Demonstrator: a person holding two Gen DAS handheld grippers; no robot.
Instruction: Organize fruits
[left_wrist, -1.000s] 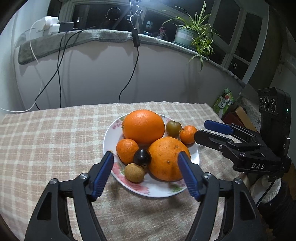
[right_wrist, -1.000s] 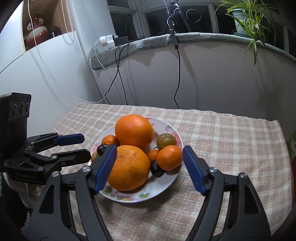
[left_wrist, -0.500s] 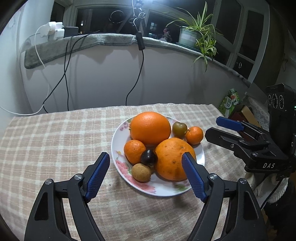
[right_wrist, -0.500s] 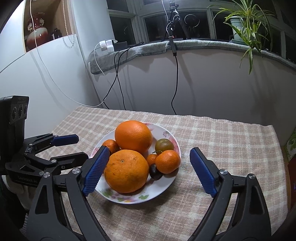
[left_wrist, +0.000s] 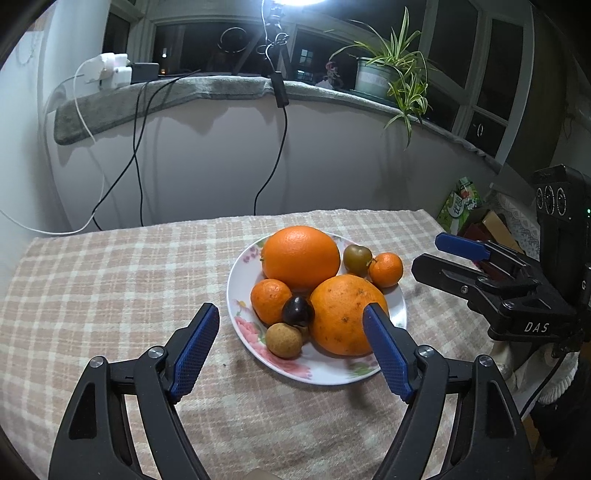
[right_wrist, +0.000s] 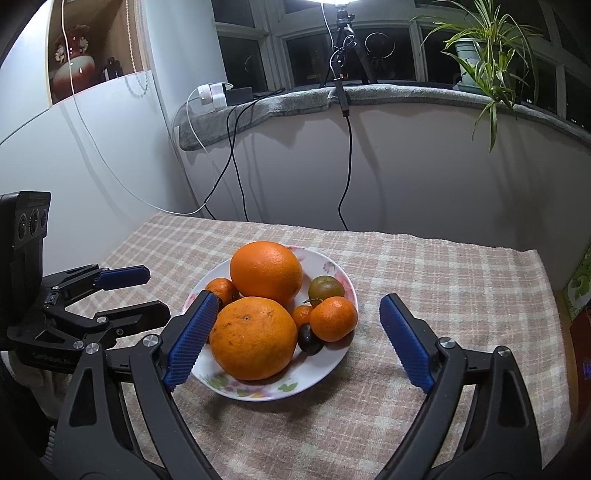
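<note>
Both claws gaped empty | near orange (right_wrist: 253, 338) sat at twelve o'clock of right claw (right_wrist: 293, 339) | left claw (left_wrist: 291, 349) faced small fruit

Left wrist view: mounted behind its fingers, angled down across the checked tablecloth (left_wrist: 110, 280), close to the plate (left_wrist: 236, 280) from its left-front. Right wrist view: same downward tilt, close from the plate's right-front. Shared: plate, tablecloth, windowsill plant (left_wrist: 391, 74), and each opposite gripper at frame edge.
</note>
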